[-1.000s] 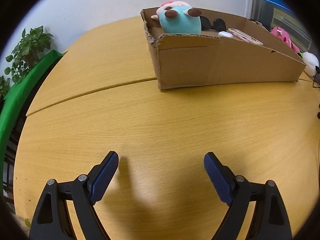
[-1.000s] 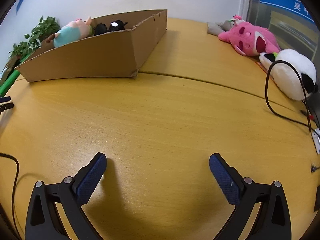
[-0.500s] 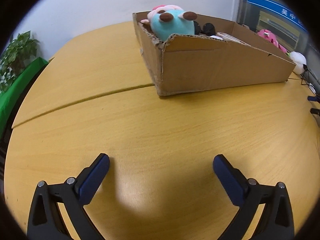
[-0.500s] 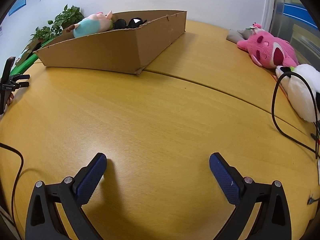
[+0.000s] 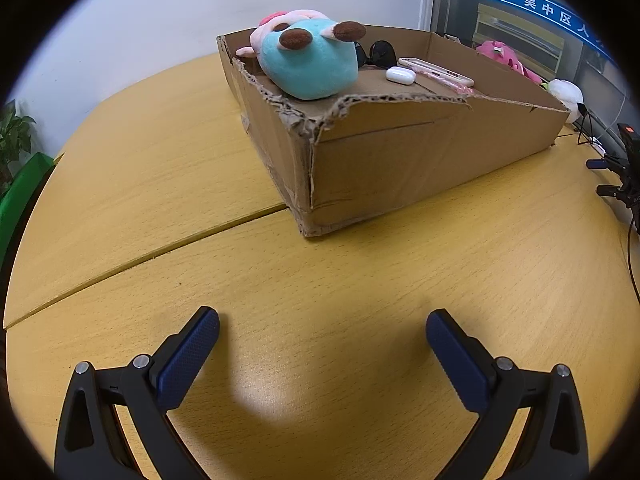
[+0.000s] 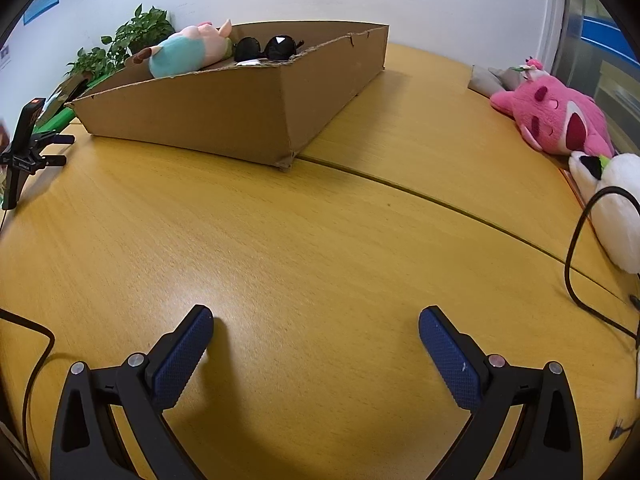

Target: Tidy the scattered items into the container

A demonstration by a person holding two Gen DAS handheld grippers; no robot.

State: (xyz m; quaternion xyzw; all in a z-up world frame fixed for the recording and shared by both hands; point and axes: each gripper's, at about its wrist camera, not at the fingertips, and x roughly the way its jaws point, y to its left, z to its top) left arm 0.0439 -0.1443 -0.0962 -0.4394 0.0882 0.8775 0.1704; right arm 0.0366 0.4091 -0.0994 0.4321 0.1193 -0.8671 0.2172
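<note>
A cardboard box [image 5: 420, 160] stands on the wooden table [image 5: 200, 184]. In it lie a teal and pink plush [image 5: 308, 60], black sunglasses [image 5: 378, 54], a white earbud case [image 5: 400, 75] and a pink phone case [image 5: 436, 72]. The box [image 6: 224, 112], plush [image 6: 188, 52] and sunglasses [image 6: 268, 49] also show in the right wrist view. My left gripper [image 5: 322, 332] is open and empty over bare table in front of the box. My right gripper [image 6: 316, 330] is open and empty, farther from the box.
A pink plush [image 6: 556, 116] and a white plush [image 6: 616, 208] lie at the table's right side, with a black cable [image 6: 576, 264] beside them. A black clamp stand [image 6: 24, 152] is at the left edge. Potted plants [image 6: 120, 48] stand behind the box.
Both wrist views have swung and the box looks nearer; more of its inside shows in the left view. Both grippers stay open and empty.
</note>
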